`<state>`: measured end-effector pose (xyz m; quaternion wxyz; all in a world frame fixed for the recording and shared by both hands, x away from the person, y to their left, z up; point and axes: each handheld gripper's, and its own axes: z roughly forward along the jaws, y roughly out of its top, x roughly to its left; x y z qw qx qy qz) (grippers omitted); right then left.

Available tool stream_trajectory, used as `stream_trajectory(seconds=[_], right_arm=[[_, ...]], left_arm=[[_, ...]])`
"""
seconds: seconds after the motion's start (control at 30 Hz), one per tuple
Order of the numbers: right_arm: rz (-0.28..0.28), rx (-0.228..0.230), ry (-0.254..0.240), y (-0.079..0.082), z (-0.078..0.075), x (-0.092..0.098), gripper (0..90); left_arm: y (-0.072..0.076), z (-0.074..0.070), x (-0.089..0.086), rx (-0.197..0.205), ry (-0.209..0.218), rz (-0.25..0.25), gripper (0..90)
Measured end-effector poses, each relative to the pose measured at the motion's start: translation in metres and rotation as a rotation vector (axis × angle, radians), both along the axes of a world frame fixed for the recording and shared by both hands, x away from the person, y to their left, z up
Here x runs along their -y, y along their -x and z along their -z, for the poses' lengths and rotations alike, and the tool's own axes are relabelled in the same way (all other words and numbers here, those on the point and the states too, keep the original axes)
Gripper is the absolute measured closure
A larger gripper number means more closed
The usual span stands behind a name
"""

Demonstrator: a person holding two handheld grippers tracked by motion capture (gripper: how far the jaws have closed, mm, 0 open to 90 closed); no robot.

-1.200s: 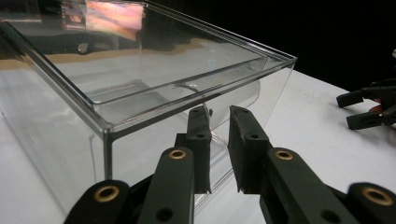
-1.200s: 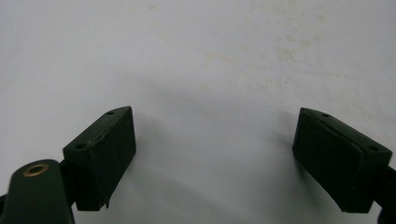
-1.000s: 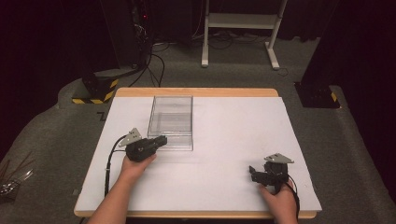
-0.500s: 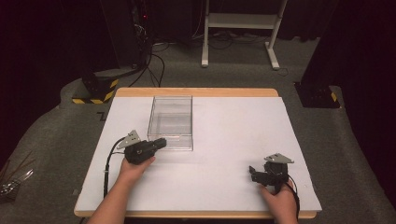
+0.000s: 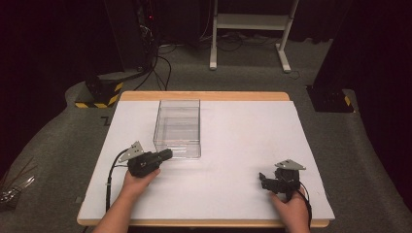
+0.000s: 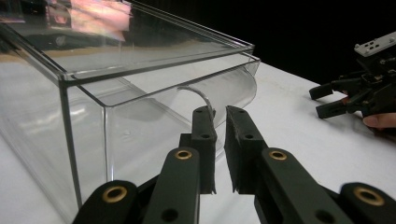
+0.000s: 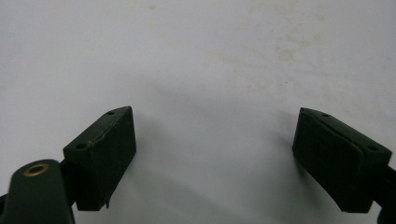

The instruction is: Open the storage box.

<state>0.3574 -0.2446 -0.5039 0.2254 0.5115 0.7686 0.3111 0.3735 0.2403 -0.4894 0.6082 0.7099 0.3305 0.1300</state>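
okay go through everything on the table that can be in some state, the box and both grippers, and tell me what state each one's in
Clear box: upright, lid on, with a curved clear sheet inside.
Left gripper: jaws nearly closed with a thin gap, gripping nothing, tips at the box's near end.
Right gripper: jaws wide open, empty, over bare table.

Clear box point(image 5: 178, 127) on white table point(image 5: 233, 145)
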Motion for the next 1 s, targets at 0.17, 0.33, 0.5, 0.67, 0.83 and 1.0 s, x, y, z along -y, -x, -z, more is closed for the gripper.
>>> stream_trajectory(seconds=[0.17,0.33,0.5,0.67,0.83,1.0], right_arm=[[0.000,0.000,0.000,0.000,0.000,0.000,13.7],[0.000,0.000,0.000,0.000,0.000,0.000,13.7],[0.000,0.000,0.000,0.000,0.000,0.000,13.7],[0.000,0.000,0.000,0.000,0.000,0.000,13.7],[-0.001,0.001,0.001,0.000,0.000,0.000,13.7],[-0.001,0.004,0.001,0.000,0.000,0.000,13.8]], left_arm=[[0.007,-0.001,0.000,0.003,-0.015,0.010,82.5],[0.013,0.000,0.000,0.006,-0.010,0.016,82.7],[0.019,-0.001,0.000,0.006,-0.018,0.025,82.9],[0.031,-0.003,0.000,0.004,-0.030,0.036,83.1],[0.040,-0.003,0.000,0.005,-0.032,0.051,83.3],[0.052,-0.002,0.000,0.005,-0.029,0.065,83.5]])
